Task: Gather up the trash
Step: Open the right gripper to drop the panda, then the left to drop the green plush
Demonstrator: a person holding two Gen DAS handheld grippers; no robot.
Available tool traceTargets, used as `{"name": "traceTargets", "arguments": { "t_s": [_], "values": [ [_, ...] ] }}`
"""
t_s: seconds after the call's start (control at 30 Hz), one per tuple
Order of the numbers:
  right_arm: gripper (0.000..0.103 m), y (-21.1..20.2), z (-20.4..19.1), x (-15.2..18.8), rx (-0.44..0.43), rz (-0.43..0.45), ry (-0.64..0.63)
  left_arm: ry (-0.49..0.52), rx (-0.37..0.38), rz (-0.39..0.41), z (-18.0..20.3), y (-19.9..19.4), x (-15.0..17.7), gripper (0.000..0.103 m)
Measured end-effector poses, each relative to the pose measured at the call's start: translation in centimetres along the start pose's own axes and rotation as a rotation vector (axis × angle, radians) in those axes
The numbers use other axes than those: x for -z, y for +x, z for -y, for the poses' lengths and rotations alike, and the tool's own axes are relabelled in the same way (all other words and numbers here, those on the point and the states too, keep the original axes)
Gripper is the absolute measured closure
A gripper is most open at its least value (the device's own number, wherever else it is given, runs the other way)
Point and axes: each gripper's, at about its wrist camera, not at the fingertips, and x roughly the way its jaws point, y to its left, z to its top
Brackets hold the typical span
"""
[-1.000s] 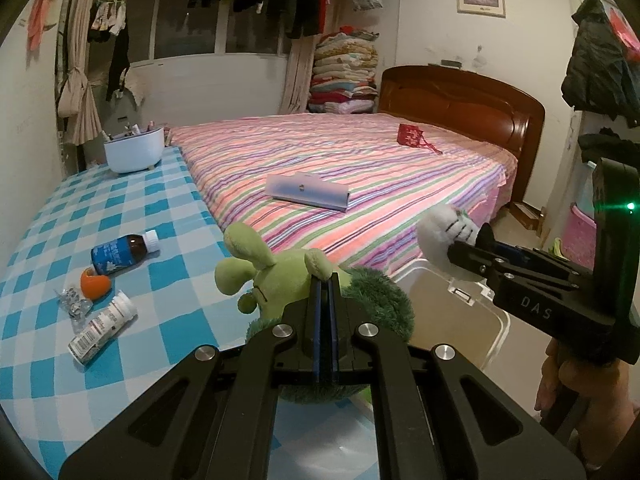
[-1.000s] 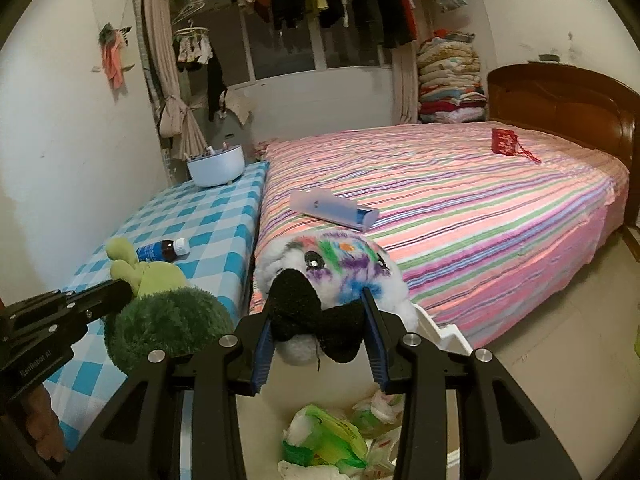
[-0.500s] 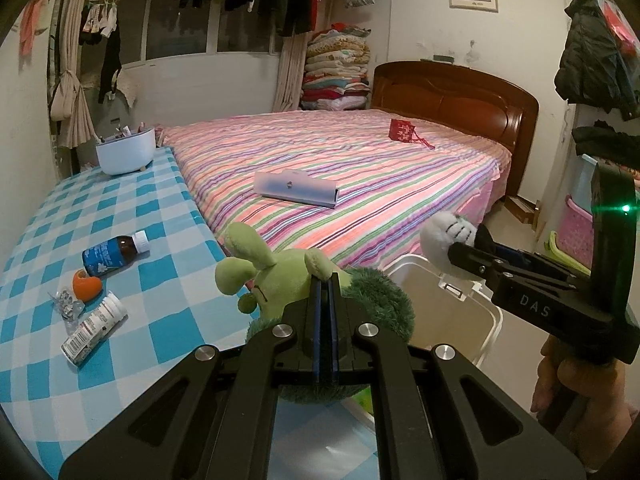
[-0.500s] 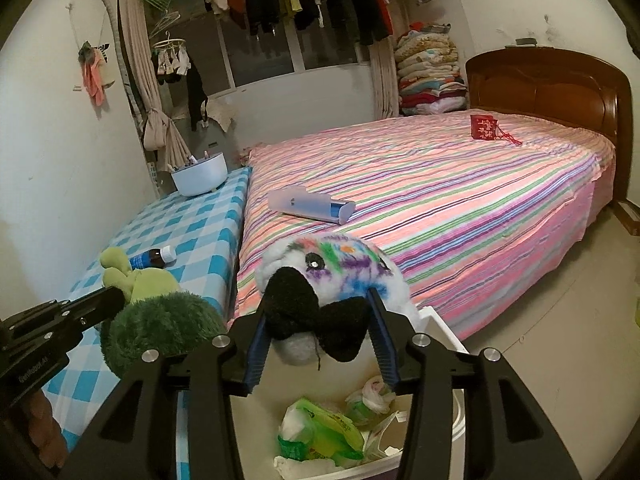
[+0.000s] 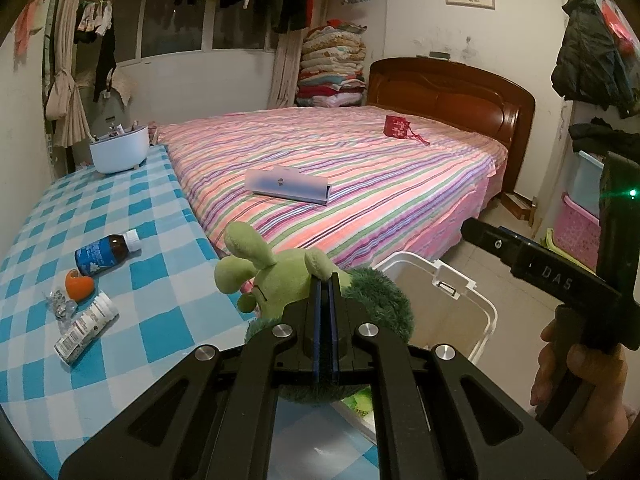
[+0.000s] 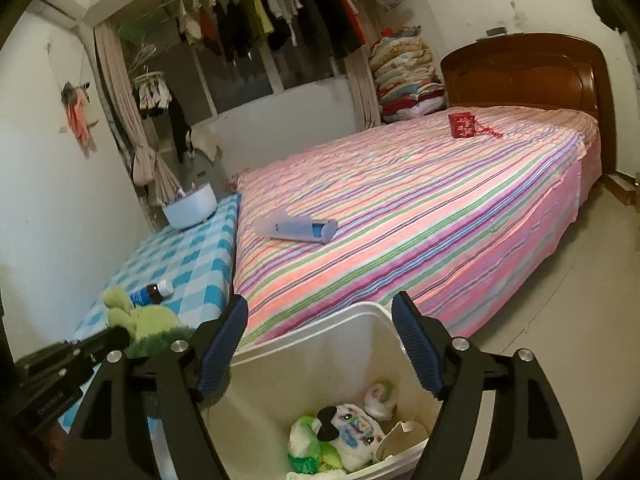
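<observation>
Now the right gripper point(image 6: 318, 340), a black two-finger tool with blue ribbed pads, hangs tilted downward over the white plastic bin point(image 6: 304, 356) that stands on the floor at the foot corner of the bed; its jaws have just been opening and stand wide apart with nothing between them. Down in the bin lies the white plush dog with coloured scribbles and a black nose point(image 6: 352, 430), on top of green and white wrappers, well below the pads. A bare hand point(image 5: 580, 396) grips the right gripper's handle at the right edge of the left view. The left gripper point(image 5: 325, 280) points forward and slightly down, its jaws pressed together on the green plush toy with a dark shaggy round body point(image 5: 288, 276), pinching it at the top so the toy hangs over the near edge of the blue-and-white checked cloth point(image 5: 160, 320), just beside the bin's rim. On that cloth, off to the left and well apart from the toy, lie a brown bottle with a blue label and white cap point(image 5: 106, 252), an orange piece of peel point(image 5: 79, 284), a crumpled clear wrapper point(image 5: 60, 308) and a white cylindrical tube on its side point(image 5: 86, 328). Further back on the cloth stands a pale blue round tub point(image 5: 119, 152). The pink striped bedspread point(image 5: 360, 184) borders the cloth on the right and carries a flat pale blue case point(image 5: 288, 186) and a small red pouch point(image 5: 396, 126). Between the bed's foot and the bin's far rim there is open tiled floor point(image 6: 560, 300).
</observation>
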Motion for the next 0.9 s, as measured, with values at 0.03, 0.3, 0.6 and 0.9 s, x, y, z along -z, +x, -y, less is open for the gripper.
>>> {"name": "traceTargets", "arguments": {
  "t_s": [0.03, 0.3, 0.6, 0.9],
  "values": [
    [0.031, -0.1, 0.1, 0.0, 0.001, 0.005, 0.004, 0.001, 0.002, -0.002, 0.1, 0.1, 0.0, 0.100],
    [0.030, -1.2, 1.0, -0.6, 0.013, 0.063, 0.040, 0.014, 0.031, -0.025, 1.6, 1.0, -0.1, 0.100],
    [0.031, -1.8, 1.8, -0.8, 0.017, 0.087, 0.069, 0.053, 0.050, -0.055, 3.5, 2.3, 0.1, 0.100],
    [0.030, -2.1, 2.3, -0.9, 0.014, 0.104, 0.085, 0.085, 0.061, -0.079, 5.2, 3.1, 0.5, 0.099]
  ]
}}
